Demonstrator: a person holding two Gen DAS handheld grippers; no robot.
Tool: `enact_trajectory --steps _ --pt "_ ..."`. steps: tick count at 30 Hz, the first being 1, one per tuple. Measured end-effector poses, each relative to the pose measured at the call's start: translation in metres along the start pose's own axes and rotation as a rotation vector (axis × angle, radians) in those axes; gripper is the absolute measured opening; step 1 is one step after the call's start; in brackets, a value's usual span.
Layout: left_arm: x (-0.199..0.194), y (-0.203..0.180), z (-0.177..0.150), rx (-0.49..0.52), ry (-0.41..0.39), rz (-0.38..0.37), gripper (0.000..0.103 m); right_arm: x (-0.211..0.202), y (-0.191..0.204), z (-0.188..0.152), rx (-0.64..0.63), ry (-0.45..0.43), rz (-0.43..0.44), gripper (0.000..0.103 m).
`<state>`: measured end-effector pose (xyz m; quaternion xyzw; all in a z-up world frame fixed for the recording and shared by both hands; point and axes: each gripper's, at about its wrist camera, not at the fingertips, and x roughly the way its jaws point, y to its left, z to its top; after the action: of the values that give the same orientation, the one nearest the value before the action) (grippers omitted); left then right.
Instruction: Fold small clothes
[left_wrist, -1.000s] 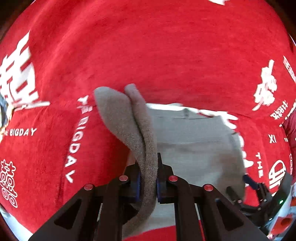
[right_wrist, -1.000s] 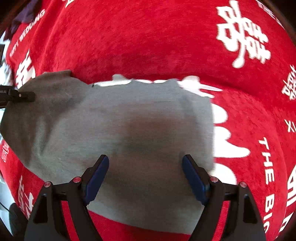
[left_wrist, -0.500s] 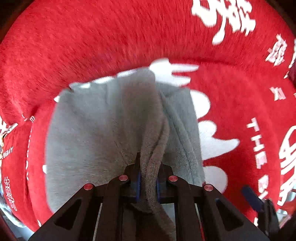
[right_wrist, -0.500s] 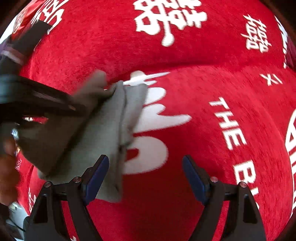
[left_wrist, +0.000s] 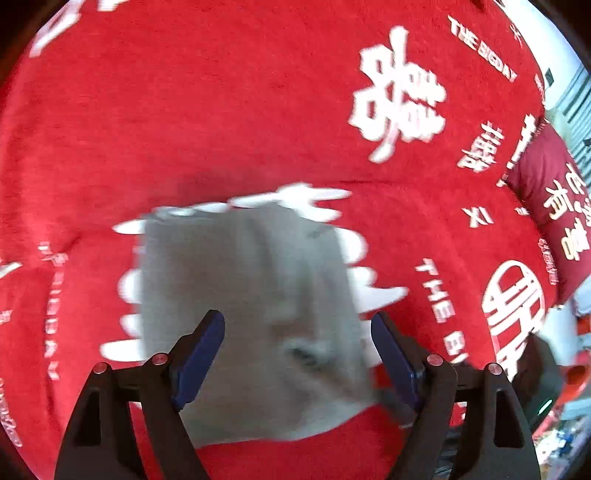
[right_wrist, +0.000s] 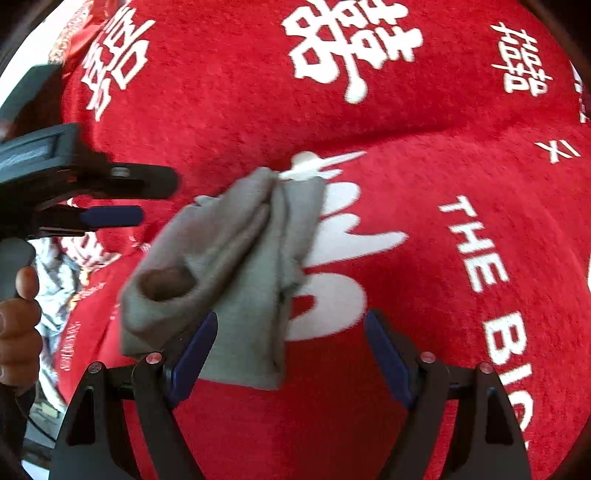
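Garment (left_wrist: 251, 314), grey, folded — below left tool (left_wrist: 297, 354), opening, unclamped; right tool (right_wrist: 291, 354) apart.

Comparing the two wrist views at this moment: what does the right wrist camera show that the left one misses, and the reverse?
Only the right wrist view shows the left gripper from the side, its jaws opening with nothing between them, and the hand holding it. Only the left wrist view shows the dark red cushion at the right edge. Both show the grey garment lying folded on the red blanket, touched by neither gripper.
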<state>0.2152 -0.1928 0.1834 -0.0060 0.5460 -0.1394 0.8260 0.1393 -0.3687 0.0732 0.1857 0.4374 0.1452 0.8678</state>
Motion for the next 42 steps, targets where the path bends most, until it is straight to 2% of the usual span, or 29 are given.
enact_trajectory --steps 2,6,8,10,12,16,17,18,19,20,22,25,27,29,30,31,33,35,36,37,38,40,42 --pt "0.003 0.025 -0.008 -0.024 -0.007 0.06 0.082 -0.001 0.001 0.004 0.038 -0.002 0.077 0.085" --pt "0.031 0.076 -0.037 -0.122 0.044 0.2 0.082 0.016 -0.001 0.024 0.119 0.033 0.192 0.085" --pt "0.042 0.085 -0.045 -0.158 0.066 0.212 0.082 0.034 0.002 0.032 0.14 0.079 0.2 0.085" --pt "0.048 0.083 -0.051 -0.181 0.052 0.196 0.082 0.053 0.009 0.041 0.148 0.124 0.219 0.085" --pt "0.052 0.073 -0.054 -0.154 0.029 0.21 0.082 0.067 0.017 0.048 0.135 0.151 0.245 0.085" --pt "0.071 0.062 -0.06 -0.113 0.053 0.223 0.083 0.095 0.023 0.054 0.142 0.206 0.247 0.084" --pt "0.072 0.062 -0.061 -0.127 0.041 0.215 0.083 0.101 0.024 0.055 0.136 0.213 0.232 0.081" --pt "0.071 0.063 -0.062 -0.133 0.04 0.211 0.083 0.105 0.027 0.055 0.121 0.216 0.234 0.073" --pt "0.07 0.063 -0.061 -0.134 0.043 0.205 0.083 0.108 0.03 0.056 0.104 0.232 0.242 0.044" --pt "0.069 0.063 -0.06 -0.13 0.047 0.201 0.083 0.109 0.034 0.058 0.08 0.243 0.231 0.026" --pt "0.057 0.059 -0.057 -0.114 0.041 0.181 0.082 0.095 0.042 0.062 0.024 0.201 0.21 0.012" --pt "0.036 0.048 -0.054 -0.086 -0.024 0.108 0.083 0.056 0.039 0.065 0.015 0.079 0.24 0.012" --pt "0.037 0.038 -0.051 -0.061 -0.019 0.086 0.083 0.043 0.027 0.062 0.025 0.043 0.218 0.012" --pt "0.056 0.028 -0.048 -0.031 0.044 0.093 0.083 0.056 0.018 0.058 0.006 0.085 0.139 0.012" --pt "0.069 0.022 -0.05 -0.007 0.067 0.146 0.084 0.069 0.012 0.054 0.003 0.121 0.102 0.012" --pt "0.073 0.02 -0.051 0.009 0.061 0.182 0.09 0.079 0.007 0.052 0.008 0.151 0.087 0.013" --pt "0.067 0.019 -0.053 0.013 0.04 0.199 0.09 0.085 -0.001 0.051 0.041 0.174 0.103 0.016" --pt "0.053 0.027 -0.052 -0.013 0.037 0.153 0.09 0.071 -0.002 0.056 0.066 0.164 0.1 0.03" --pt "0.044 0.034 -0.052 -0.024 0.027 0.139 0.09 0.057 0.0 0.057 0.05 0.13 0.082 0.037" --pt "0.036 0.039 -0.051 -0.031 0.015 0.147 0.09 0.044 0.003 0.056 0.028 0.092 0.063 0.05" --pt "0.032 0.045 -0.054 -0.038 0.001 0.166 0.09 0.028 0.007 0.054 0.004 0.05 0.045 0.059" --pt "0.023 0.058 -0.063 -0.058 -0.017 0.181 0.09 -0.002 0.014 0.047 -0.032 -0.004 0.069 0.065" --pt "0.013 0.068 -0.078 -0.067 -0.036 0.16 0.09 -0.015 0.029 0.036 -0.071 -0.008 0.109 0.065"
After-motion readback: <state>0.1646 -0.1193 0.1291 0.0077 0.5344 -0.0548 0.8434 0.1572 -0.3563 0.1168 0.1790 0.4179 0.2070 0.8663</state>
